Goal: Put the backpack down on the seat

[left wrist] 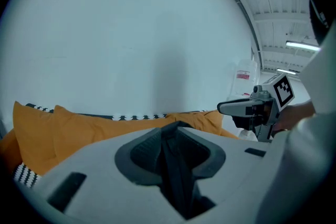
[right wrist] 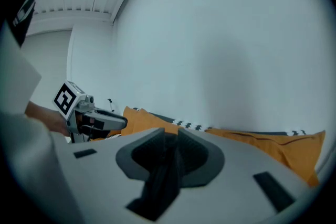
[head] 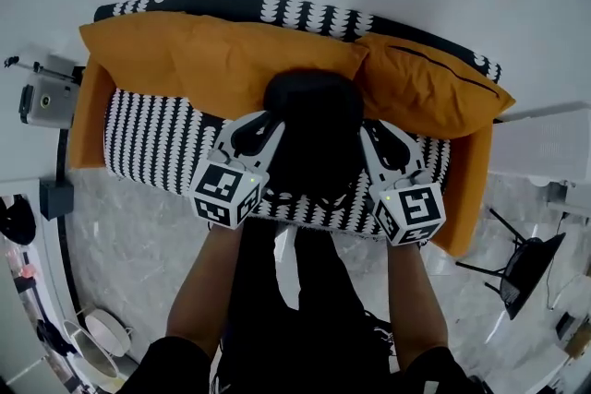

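A black backpack [head: 314, 120] hangs between the two grippers, over the middle of a sofa [head: 305, 11], in front of its two orange cushions [head: 203, 60] and above the black-and-white patterned seat [head: 157, 143]. From the head view I cannot tell whether its bottom touches the seat. The left gripper [head: 266, 126] is at the backpack's left side and the right gripper [head: 374, 136] at its right side, both pointing away from the person toward the sofa back. In the left gripper view the left gripper's jaws are pressed together on a black strap [left wrist: 176, 165], which runs down between them. In the right gripper view the right gripper's jaws are likewise clamped on a second black strap [right wrist: 160, 181]. Each gripper view also shows the other gripper off to the side, with the orange cushions and a plain pale wall [left wrist: 131, 34] behind. The sofa has orange arms at both ends and stands on a grey marbled floor [head: 138, 244].
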The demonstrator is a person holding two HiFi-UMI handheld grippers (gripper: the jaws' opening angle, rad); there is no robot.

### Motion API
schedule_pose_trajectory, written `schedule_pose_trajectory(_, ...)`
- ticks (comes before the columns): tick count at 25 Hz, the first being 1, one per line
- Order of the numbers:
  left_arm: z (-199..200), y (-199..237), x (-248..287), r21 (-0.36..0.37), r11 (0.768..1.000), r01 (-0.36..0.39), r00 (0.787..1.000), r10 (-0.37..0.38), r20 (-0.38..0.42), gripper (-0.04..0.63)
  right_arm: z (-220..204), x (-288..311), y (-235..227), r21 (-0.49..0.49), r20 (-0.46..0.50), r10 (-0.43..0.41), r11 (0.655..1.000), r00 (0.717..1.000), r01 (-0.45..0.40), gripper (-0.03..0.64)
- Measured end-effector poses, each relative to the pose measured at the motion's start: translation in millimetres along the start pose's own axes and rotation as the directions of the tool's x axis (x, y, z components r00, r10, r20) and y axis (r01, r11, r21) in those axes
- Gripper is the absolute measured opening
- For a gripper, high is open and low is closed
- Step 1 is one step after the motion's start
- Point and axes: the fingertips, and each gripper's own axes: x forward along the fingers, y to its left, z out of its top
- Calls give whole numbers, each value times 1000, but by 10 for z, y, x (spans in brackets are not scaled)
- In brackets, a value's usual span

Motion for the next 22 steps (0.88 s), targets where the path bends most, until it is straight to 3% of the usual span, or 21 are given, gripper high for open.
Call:
schedule_pose_trajectory(4, 264, -211, -266, -5, 999, 32, 999, -32, 9, 103, 361, -314, 104, -12, 23, 23, 1000, 999, -23, 80)
schedule_pose_trajectory(7, 530, -333, -452, 17, 999, 45, 999, -45, 27, 61, 720, -569, 130, -42, 71, 31, 999, 997, -28, 69)
schedule_pose_trajectory(13, 924, -647, -1013, 81, 993, 82, 994, -88, 68, 41, 1274, -1235, 374, -113, 156, 34, 993, 987, -16, 49)
schedule_pose_trajectory(22, 1277, -1269, -2101, 174, 966, 193, 959, -224, 176, 31, 1653, -2505, 1081, -152, 252, 1, 988, 968, 38, 37)
